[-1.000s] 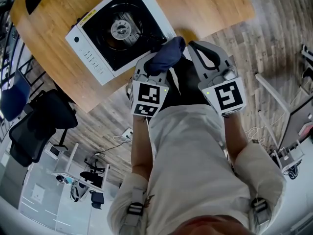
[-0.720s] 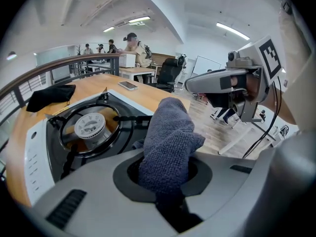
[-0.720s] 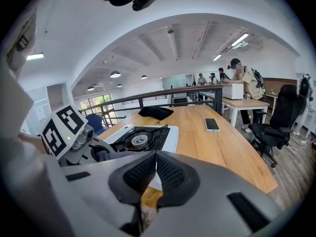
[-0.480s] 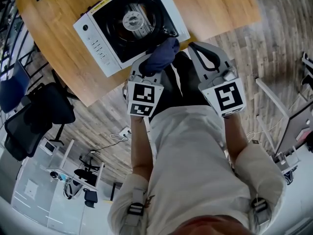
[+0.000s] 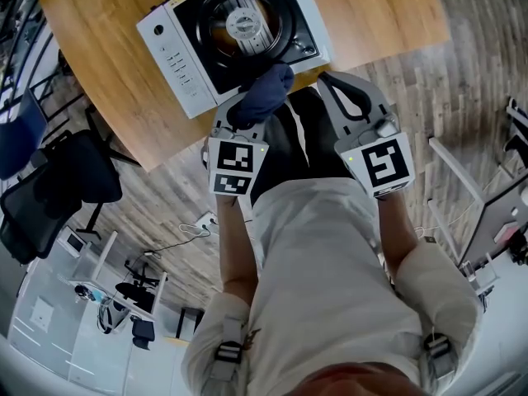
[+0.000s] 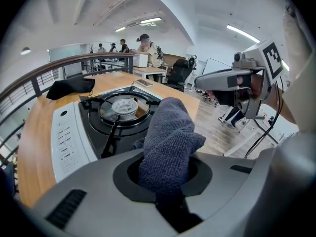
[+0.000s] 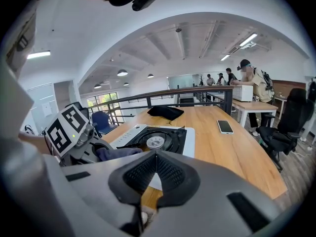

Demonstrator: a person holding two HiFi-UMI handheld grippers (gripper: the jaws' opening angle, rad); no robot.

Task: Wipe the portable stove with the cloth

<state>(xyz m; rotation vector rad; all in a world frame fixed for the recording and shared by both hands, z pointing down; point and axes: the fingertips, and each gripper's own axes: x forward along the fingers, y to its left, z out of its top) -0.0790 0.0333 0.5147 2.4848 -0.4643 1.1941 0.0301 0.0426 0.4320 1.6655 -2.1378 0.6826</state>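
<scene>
Phone (image 7: pixel 224 126) near stove (image 7: pixel 165 139), right gripper view

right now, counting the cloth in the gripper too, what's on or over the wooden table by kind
portable stove: 1
blue cloth: 1
phone: 1
black bundle: 1
total: 4

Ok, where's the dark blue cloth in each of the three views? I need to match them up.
Head view: cloth top centre, clamped in the left gripper, at the stove's near corner.
Left gripper view: cloth dead centre, sticking up between the jaws.
Right gripper view: cloth lower left, beside the marker cube.
Shared landmark: the stove's round burner.
</scene>
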